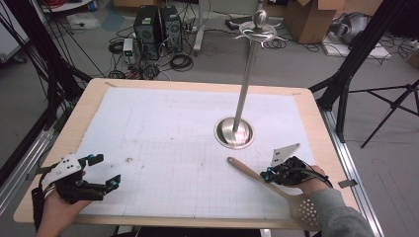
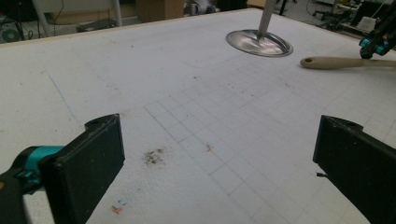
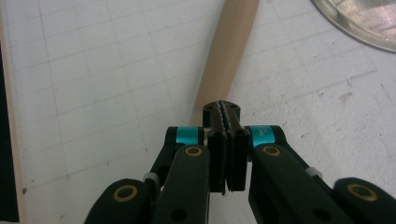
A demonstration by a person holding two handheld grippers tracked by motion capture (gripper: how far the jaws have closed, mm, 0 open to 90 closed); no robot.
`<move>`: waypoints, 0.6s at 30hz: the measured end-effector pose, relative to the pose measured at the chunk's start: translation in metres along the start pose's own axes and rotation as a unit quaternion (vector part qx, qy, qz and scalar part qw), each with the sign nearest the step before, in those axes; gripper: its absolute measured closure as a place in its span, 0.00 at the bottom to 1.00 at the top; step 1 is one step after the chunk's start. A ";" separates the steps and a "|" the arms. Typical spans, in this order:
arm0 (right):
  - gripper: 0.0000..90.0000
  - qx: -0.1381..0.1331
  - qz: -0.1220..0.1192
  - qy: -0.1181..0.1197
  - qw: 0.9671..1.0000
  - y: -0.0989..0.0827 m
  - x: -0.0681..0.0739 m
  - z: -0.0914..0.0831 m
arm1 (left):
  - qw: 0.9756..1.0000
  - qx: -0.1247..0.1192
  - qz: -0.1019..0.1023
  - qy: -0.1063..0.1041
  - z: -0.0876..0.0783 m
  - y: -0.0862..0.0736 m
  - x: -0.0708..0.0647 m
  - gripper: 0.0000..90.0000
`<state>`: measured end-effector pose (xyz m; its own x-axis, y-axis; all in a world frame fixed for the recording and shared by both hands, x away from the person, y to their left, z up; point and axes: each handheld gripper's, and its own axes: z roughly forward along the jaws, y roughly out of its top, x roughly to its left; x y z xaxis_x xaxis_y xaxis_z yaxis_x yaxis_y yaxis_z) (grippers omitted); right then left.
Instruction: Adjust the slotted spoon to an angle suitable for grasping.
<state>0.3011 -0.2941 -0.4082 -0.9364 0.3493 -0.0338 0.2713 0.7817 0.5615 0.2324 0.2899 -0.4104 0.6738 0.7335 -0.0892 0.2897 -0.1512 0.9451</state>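
**Where the spatula lies: right claw on its handle**

While the left claw rests released and well apart, the right claw is clenched on the wooden slotted spatula. Long axis: blade at the near tabletop edge, handle tip pointing toward the steel stand.

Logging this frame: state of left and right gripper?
Left gripper: open, jaws wide apart, nothing between them.
Right gripper: jaws closed together above the wooden spatula; whether it grips the handle cannot be told.
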 end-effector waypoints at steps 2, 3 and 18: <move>1.00 0.001 -0.003 0.005 1.000 0.001 0.001 0.000 | 1.000 0.000 0.001 0.001 0.000 0.000 0.000 0.03; 1.00 0.001 -0.007 0.007 1.000 0.002 0.001 0.001 | 1.000 -0.001 0.001 0.001 0.000 0.000 0.000 0.03; 1.00 0.014 0.000 0.000 1.000 0.001 -0.001 0.001 | 1.000 0.002 0.000 -0.001 0.001 0.000 -0.001 0.03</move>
<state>0.3029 -0.2935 -0.4088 -0.9364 0.3493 -0.0340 0.2776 0.7964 0.5373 0.2326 0.2886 -0.4110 0.6751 0.7323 -0.0890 0.2914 -0.1538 0.9442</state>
